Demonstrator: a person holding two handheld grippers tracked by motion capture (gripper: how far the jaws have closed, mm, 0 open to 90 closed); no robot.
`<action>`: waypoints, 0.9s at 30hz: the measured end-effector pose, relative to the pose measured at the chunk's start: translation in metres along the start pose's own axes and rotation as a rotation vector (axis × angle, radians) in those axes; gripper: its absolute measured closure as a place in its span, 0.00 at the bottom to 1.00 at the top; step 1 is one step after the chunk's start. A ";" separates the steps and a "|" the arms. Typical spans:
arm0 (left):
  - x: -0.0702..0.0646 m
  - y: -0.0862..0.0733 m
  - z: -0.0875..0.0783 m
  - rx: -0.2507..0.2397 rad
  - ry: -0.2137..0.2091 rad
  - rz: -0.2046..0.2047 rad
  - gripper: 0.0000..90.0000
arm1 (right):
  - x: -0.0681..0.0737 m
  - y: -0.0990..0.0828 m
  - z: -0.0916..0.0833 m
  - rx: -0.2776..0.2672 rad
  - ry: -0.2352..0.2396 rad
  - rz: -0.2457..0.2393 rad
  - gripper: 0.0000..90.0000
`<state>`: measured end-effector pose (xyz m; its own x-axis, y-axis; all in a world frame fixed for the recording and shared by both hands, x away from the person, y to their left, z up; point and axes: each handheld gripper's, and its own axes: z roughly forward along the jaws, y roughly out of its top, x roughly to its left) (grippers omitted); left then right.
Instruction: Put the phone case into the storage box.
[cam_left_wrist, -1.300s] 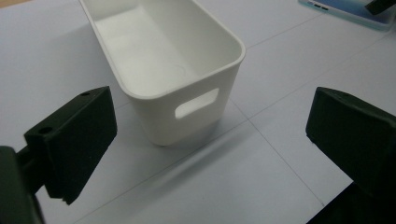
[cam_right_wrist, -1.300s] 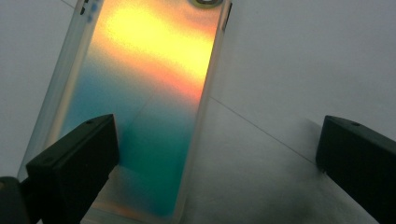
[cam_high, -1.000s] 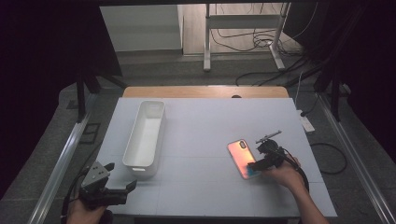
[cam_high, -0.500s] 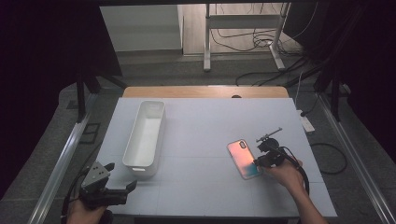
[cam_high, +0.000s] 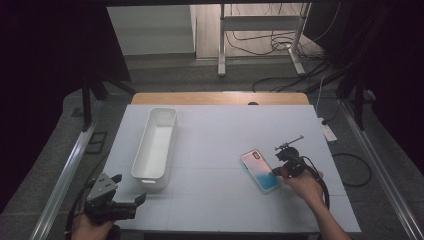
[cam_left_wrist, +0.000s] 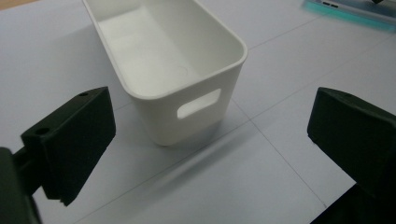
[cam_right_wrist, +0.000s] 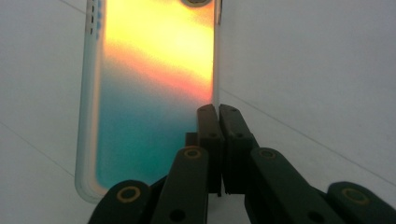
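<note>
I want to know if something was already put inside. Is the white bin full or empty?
Empty. The white bin shows a bare white floor and walls in the left gripper view, and the phone lies outside it on the table.

No text, label, brand, number or sign can be read anywhere — the phone case (cam_right_wrist: 149, 93) shows plain orange-to-teal colour, and the white bin (cam_left_wrist: 177, 70) and the table (cam_high: 215, 135) are unmarked.

left gripper (cam_left_wrist: 205, 154): jaws spread wide, nothing between | white handled bin (cam_left_wrist: 168, 60): just beyond jaws, near end wall's slot facing them | phone case (cam_left_wrist: 355, 9): far right | table (cam_left_wrist: 280, 140): pale, gridded
</note>
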<state>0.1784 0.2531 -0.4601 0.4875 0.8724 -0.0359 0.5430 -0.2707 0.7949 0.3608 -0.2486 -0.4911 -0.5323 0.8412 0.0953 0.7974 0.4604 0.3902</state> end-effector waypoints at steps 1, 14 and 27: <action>0.000 0.000 0.000 -0.002 0.001 -0.005 0.02 | 0.000 0.001 -0.001 -0.008 0.003 -0.005 0.98; 0.002 0.000 0.000 0.001 -0.014 -0.014 0.03 | 0.005 0.004 -0.019 -0.132 0.018 -0.056 0.98; -0.003 0.001 0.001 0.010 -0.004 0.032 0.02 | 0.015 0.006 -0.036 -0.242 0.023 -0.072 0.98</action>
<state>0.1783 0.2497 -0.4599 0.5075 0.8615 -0.0131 0.5341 -0.3027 0.7894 0.3468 -0.2432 -0.4543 -0.5935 0.8009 0.0792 0.6673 0.4348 0.6047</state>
